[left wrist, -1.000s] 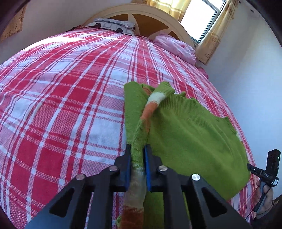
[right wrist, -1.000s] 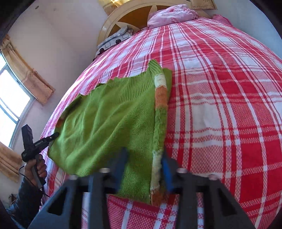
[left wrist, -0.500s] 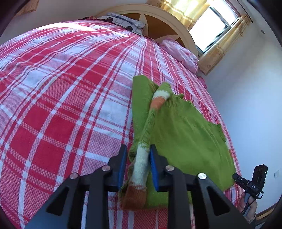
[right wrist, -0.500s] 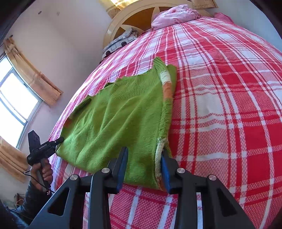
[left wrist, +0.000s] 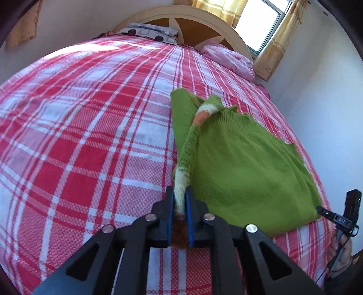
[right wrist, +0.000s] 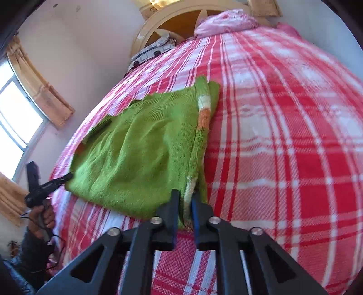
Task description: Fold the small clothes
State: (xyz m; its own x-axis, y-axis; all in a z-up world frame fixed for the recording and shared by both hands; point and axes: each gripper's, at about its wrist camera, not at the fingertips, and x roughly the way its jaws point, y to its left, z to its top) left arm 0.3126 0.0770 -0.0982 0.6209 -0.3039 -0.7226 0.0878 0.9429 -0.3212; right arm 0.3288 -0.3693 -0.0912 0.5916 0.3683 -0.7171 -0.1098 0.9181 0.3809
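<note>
Green knitted sweater (left wrist: 245,165) stretches away from the left gripper (left wrist: 179,204), clamped on its striped sleeve (left wrist: 189,147); the right gripper is unseen.

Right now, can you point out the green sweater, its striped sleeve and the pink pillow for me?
green sweater (left wrist: 247,172), left wrist view, middle of its flat body.
striped sleeve (left wrist: 200,116), left wrist view, orange band near the shoulder.
pink pillow (right wrist: 224,21), right wrist view, middle of its top.
</note>
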